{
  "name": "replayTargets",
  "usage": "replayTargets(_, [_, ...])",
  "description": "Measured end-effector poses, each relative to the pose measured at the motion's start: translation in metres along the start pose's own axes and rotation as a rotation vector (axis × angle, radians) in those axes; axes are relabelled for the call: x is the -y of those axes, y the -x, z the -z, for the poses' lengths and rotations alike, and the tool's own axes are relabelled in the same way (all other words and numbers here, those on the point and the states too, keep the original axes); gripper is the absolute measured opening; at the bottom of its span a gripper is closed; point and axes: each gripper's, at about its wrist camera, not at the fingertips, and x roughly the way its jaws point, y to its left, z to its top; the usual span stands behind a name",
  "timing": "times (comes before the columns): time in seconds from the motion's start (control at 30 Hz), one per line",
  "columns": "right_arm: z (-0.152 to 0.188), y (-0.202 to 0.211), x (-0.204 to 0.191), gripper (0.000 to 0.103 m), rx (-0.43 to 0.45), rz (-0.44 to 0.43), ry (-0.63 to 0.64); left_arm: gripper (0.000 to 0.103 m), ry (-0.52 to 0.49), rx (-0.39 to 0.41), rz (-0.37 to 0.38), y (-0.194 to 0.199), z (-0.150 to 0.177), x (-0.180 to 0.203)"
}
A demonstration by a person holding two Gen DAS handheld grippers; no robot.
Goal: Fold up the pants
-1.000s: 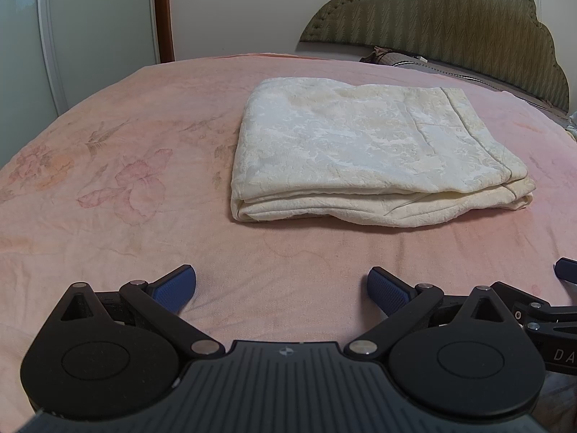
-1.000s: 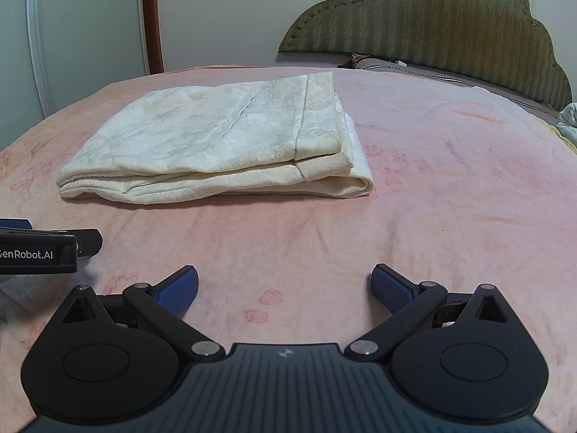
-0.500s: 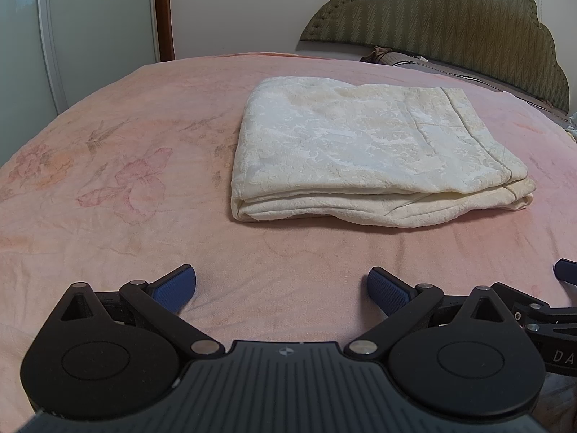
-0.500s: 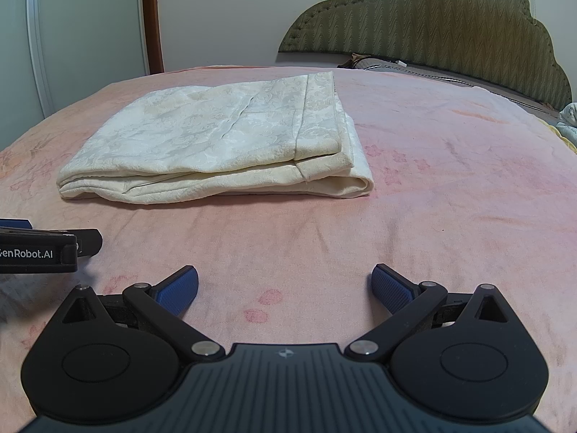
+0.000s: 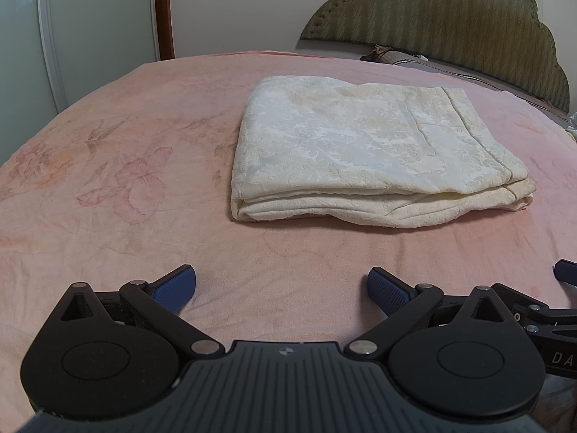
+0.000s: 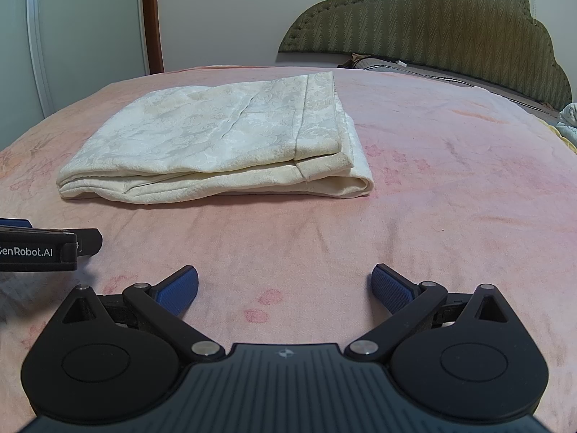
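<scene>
One folded cream pants [image 5: 375, 155] bundle lies on the pink bedsheet [image 5: 108, 180] at 12 o'clock; two grippers, left gripper [image 5: 282, 287] and right gripper [image 6: 285, 287], both spread wide, empty.

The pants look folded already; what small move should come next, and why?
Probably just ease both tongs back. The pants lie as a neat layered rectangle on the bedspread, while the left tongs and right tongs are open, empty, short of the cloth.

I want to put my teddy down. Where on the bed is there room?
Bare pink bedspread lies right of the folded pants, and between them and both open grippers, left and right. Pillows crowd the headboard end.
</scene>
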Motion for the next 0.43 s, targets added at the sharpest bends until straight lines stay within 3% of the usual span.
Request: replayTargets(0.43, [0.0, 0.0001, 0.0, 0.103, 0.0, 0.0, 0.0, 0.102, 0.003, 0.011, 0.01, 0.0031, -0.0007, -0.0031])
